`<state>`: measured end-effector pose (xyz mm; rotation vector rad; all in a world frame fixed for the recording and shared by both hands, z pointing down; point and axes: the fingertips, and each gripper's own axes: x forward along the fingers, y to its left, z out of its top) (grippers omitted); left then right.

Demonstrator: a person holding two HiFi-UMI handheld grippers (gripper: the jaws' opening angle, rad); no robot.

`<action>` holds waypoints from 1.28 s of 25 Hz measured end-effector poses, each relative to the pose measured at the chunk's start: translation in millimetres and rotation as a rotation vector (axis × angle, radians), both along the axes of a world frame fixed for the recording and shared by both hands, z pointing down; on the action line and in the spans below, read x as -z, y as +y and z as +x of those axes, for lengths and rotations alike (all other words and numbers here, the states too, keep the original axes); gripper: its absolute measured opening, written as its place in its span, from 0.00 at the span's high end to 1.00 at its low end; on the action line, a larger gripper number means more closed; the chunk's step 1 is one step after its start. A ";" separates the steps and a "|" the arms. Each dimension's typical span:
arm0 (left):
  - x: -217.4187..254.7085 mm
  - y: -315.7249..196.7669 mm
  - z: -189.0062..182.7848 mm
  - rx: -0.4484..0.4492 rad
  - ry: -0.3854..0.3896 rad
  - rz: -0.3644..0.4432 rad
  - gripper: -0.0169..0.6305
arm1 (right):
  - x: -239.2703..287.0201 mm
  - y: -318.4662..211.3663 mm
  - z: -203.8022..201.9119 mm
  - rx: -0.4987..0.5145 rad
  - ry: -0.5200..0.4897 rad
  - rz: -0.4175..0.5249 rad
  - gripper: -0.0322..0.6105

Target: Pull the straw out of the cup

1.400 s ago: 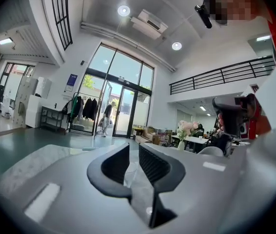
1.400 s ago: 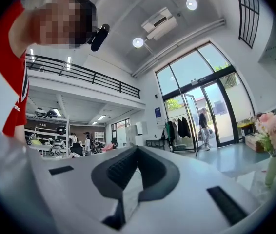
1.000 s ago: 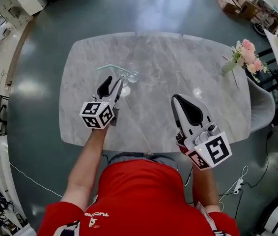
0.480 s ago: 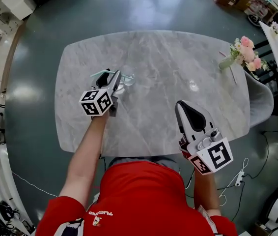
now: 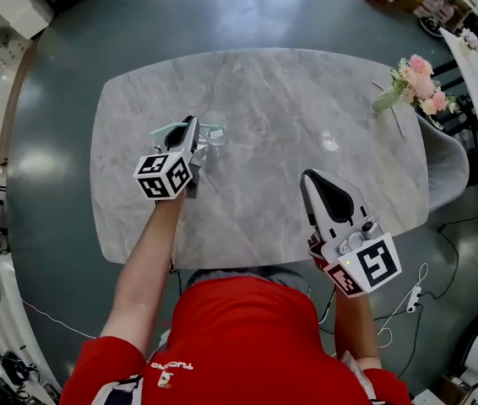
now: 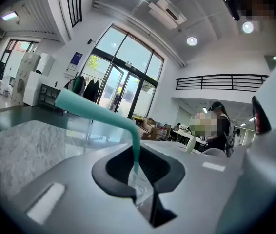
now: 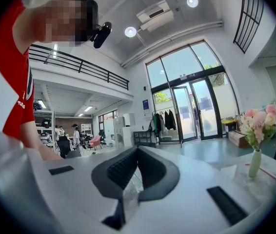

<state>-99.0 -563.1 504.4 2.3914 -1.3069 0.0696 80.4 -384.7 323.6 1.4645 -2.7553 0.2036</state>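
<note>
A clear glass cup point(image 5: 214, 128) stands on the left half of the marble table point(image 5: 306, 91), with a bent teal straw point(image 5: 170, 127) in it. My left gripper point(image 5: 193, 126) is at the cup from the near side. In the left gripper view its jaws are closing on the straw point(image 6: 94, 112), whose upright part runs down between the pads of the left gripper point(image 6: 137, 178) while the bent top leans off to the left. My right gripper point(image 5: 308, 178) hovers over the table's near right part, shut with nothing in it, as the right gripper point(image 7: 129, 191) also shows in its own view.
A small vase of pink flowers point(image 5: 416, 81) stands at the table's far right corner, also seen as the vase point(image 7: 255, 162) in the right gripper view. A grey chair point(image 5: 448, 171) sits beyond the table's right end. The person's red shirt fills the near edge.
My left gripper has moved forward to the cup and its jaws have come together round the straw. The right gripper has barely moved.
</note>
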 end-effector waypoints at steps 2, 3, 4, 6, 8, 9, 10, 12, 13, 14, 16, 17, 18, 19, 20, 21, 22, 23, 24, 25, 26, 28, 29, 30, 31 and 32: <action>10.9 3.5 -0.5 -0.004 -0.004 0.031 0.92 | 0.6 -0.4 0.0 0.000 0.000 0.004 0.95; 18.3 6.4 -0.9 -0.006 -0.004 0.048 0.92 | 1.4 -0.6 0.0 0.000 -0.001 0.007 0.95; 27.0 10.1 -1.3 -0.007 0.000 0.065 0.92 | 2.3 -0.7 0.0 0.001 -0.002 0.010 0.95; 46.2 20.2 -1.9 -0.012 0.012 0.102 0.92 | 3.3 -1.0 -0.6 0.004 -0.005 0.014 0.95; 66.4 33.9 -1.0 -0.025 0.028 0.140 0.92 | 3.2 -1.1 -2.8 0.010 -0.007 0.017 0.95; 76.8 42.1 0.4 -0.037 0.036 0.161 0.92 | 3.1 -1.1 -4.4 0.014 -0.009 0.018 0.95; 87.4 51.2 2.2 -0.051 0.042 0.184 0.92 | 3.2 -0.9 -6.3 0.019 -0.010 0.020 0.95; 108.5 71.5 5.5 -0.079 0.050 0.232 0.92 | 4.1 -0.4 -10.7 0.031 -0.015 0.026 0.95; 118.7 82.0 6.3 -0.088 0.054 0.255 0.92 | 5.0 -0.1 -13.1 0.037 -0.018 0.030 0.95; 128.4 92.3 6.4 -0.093 0.060 0.275 0.92 | 5.9 0.4 -15.5 0.044 -0.021 0.034 0.95; 146.1 111.7 4.3 -0.089 0.082 0.297 0.92 | 7.5 1.9 -20.2 0.056 -0.028 0.043 0.95; 154.3 120.6 3.0 -0.085 0.095 0.306 0.92 | 8.2 2.9 -22.5 0.062 -0.031 0.047 0.95; 161.9 129.0 1.8 -0.084 0.104 0.318 0.92 | 8.8 4.2 -24.8 0.068 -0.034 0.051 0.95; 169.0 137.0 0.8 -0.084 0.107 0.332 0.92 | 9.4 5.5 -27.2 0.074 -0.036 0.054 0.95; 175.3 144.2 -0.2 -0.085 0.102 0.348 0.92 | 10.1 6.7 -29.6 0.081 -0.037 0.058 0.95; 180.7 150.6 -1.3 -0.085 0.092 0.363 0.92 | 10.8 7.9 -31.8 0.088 -0.039 0.062 0.95; 185.2 156.1 -2.4 -0.082 0.080 0.377 0.92 | 11.6 9.0 -33.5 0.095 -0.040 0.067 0.95; 188.9 161.1 -3.4 -0.079 0.071 0.388 0.92 | 12.2 10.0 -34.6 0.102 -0.042 0.071 0.95; 191.9 165.7 -4.1 -0.075 0.065 0.396 0.92 | 12.8 11.0 -35.0 0.108 -0.046 0.075 0.95; 194.4 170.2 -4.7 -0.073 0.061 0.403 0.92 | 13.4 11.8 -35.1 0.113 -0.049 0.078 0.95; 196.7 174.5 -5.6 -0.070 0.057 0.410 0.92 | 13.9 12.8 -35.4 0.116 -0.053 0.080 0.95; 201.7 182.7 -9.1 -0.066 0.047 0.423 0.92 | 15.2 15.3 -37.1 0.119 -0.056 0.081 0.95; 204.6 186.2 -11.5 -0.063 0.044 0.430 0.92 | 15.7 16.6 -38.3 0.119 -0.055 0.081 0.95; 207.4 189.1 -13.7 -0.059 0.044 0.437 0.92 | 15.7 17.6 -39.2 0.118 -0.054 0.081 0.95; 209.8 191.3 -15.5 -0.055 0.045 0.444 0.92 | 15.3 18.5 -39.7 0.116 -0.052 0.081 0.95; 211.7 193.1 -16.8 -0.051 0.046 0.449 0.92 | 14.6 19.2 -39.9 0.114 -0.049 0.082 0.95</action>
